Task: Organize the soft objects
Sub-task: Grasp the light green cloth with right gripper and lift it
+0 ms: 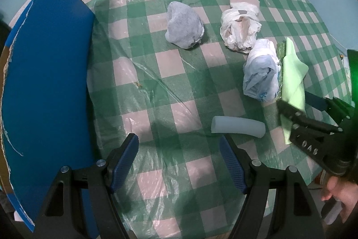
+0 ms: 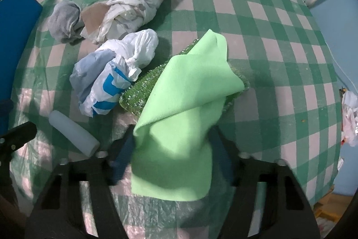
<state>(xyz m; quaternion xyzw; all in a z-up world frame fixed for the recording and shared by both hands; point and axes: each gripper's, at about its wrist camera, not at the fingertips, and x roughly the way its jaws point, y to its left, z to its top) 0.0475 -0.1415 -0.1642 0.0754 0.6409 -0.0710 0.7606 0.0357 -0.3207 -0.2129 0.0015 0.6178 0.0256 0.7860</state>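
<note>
Cloth (image 2: 179,127) light green, crumpled, pinched in right gripper (image 2: 172,153); left gripper (image 1: 179,162) wide open, empty.

Black tongs (image 1: 179,162), blue ribbed pads (image 1: 124,162), silver screws; bare-skinned hand (image 1: 340,194).

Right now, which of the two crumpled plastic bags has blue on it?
The knotted white plastic bag with blue patches, lying against the sparkly green scrubbing pad. The other crumpled white bag, farther back, wraps brown cardboard and shows no blue.

Dim bluish light, soft shadows, heavy fisheye edge distortion.
</note>
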